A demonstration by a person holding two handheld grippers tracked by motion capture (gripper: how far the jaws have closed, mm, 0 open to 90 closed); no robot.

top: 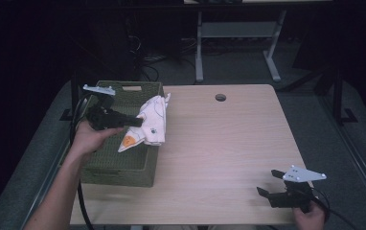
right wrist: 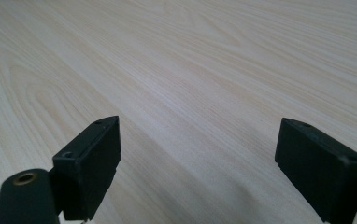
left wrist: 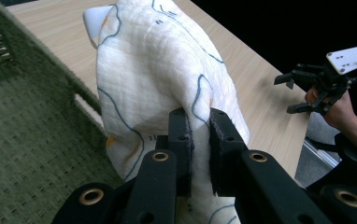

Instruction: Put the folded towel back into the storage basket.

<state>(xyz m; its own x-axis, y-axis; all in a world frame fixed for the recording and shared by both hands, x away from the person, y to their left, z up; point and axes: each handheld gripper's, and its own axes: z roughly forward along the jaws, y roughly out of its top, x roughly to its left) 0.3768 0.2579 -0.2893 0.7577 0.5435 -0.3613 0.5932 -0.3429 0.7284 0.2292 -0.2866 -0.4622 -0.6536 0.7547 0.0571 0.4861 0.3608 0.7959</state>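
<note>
Left gripper [top: 135, 121]: jaws pinched almost together on a fold of the cloth [top: 150, 122], fabric squeezed between the pads. Seen along the jaws in the left gripper view, the left gripper [left wrist: 198, 122] has the cloth [left wrist: 158, 70] bunched and draping over both jaw tips. Gripper lies roughly level, pointing toward the table's middle, held in the left hand [top: 89, 136].

Cloth: white, thin blue line print, an orange patch at its lower corner. Held up off the surface, hanging over the right rim of the basket [top: 123, 165], partly above the basket, partly above the table [top: 219, 148].

Basket: green woven, rectangular, at the table's left edge; a handle slot in its far wall. In the left gripper view the basket [left wrist: 27, 140] floor lies below the cloth.

Right gripper [top: 270, 183]: jaws spread wide, nothing between them. Rests low at the table's near right corner, well apart from the cloth, in the right hand [top: 309, 216]. In the right gripper view the right gripper [right wrist: 197, 154] has bare wood grain of the table [right wrist: 190, 60] between its jaws.

Table: light wood, a round hole [top: 220, 97] near its far edge.
</note>
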